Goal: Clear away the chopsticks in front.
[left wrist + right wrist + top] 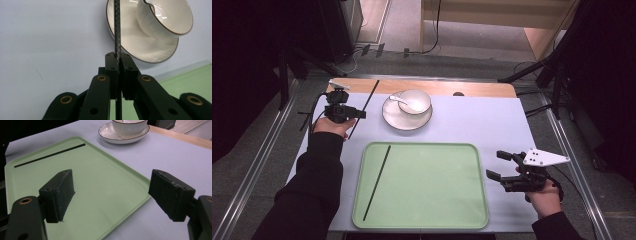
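Already one black chopstick (377, 182) laid on green tray (422, 220); second chopstick (364, 107) clamped in left gripper (357, 114), upper left, yet to be placed; right gripper (499, 165) held wide, empty.

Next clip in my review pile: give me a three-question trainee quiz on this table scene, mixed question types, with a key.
1. True or false: the left gripper is shut on a black chopstick.
2. Where does the second chopstick lie? A) in the bowl B) on the green tray C) on the saucer
3. Fill in: the white bowl stands on a ____ and has a white spoon in it.

Key:
1. True; the jaws pinch it.
2. B, on the left part of the green tray.
3. Saucer. The right gripper sits open beside the tray, holding nothing.
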`<state>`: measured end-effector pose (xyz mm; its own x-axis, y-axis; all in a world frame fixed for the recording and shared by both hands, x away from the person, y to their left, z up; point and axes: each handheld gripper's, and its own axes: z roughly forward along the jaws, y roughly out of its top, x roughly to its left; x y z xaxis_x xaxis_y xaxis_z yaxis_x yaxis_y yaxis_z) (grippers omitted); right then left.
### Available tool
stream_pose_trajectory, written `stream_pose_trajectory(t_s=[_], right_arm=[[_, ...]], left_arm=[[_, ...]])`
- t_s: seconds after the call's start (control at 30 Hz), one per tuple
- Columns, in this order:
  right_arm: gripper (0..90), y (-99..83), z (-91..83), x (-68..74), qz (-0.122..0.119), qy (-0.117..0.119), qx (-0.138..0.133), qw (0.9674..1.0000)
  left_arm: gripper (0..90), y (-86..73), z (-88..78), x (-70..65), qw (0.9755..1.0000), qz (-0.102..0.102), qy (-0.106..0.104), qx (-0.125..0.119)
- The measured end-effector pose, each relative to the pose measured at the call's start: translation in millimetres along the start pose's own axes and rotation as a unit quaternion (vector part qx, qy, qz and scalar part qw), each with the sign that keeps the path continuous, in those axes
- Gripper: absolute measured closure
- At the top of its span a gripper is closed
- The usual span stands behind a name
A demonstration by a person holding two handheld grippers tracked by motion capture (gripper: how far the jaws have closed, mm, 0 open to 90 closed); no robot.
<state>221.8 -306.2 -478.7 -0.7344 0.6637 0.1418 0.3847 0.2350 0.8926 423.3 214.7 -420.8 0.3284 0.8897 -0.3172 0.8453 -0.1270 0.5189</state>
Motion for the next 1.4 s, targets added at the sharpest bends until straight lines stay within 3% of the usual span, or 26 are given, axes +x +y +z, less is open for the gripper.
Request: stream_pose_trajectory(t_s=[0.27, 0.57, 0.87, 1.13, 1.4], right_arm=[[21.2, -0.6, -1.1, 0.0, 0.006, -0.002, -0.002, 1.0], [21.2, -0.6, -1.0, 0.0, 0.006, -0.002, -0.001, 1.0], [21.2, -0.2, -0.8, 0.1, 0.004, -0.002, -0.003, 1.0], [21.2, -0.4, -0.6, 0.6, 0.002, -0.001, -0.002, 1.0], [21.2, 0.0, -0.7, 1.4, 0.001, -0.001, -0.002, 1.0]], left_arm=[[86.7, -27.5, -21.1, -0.5, 0.9999, 0.005, -0.014, -0.004], [86.7, -69.4, -29.9, -13.6, 0.9995, 0.025, -0.02, 0.003], [86.7, -103.9, -36.9, -25.9, 0.9991, 0.02, -0.037, -0.01], [86.7, -131.2, -27.3, -45.8, 0.9984, 0.028, -0.049, 0.006], [86.6, -156.6, -19.5, -45.2, 0.9985, 0.017, -0.043, 0.03]])
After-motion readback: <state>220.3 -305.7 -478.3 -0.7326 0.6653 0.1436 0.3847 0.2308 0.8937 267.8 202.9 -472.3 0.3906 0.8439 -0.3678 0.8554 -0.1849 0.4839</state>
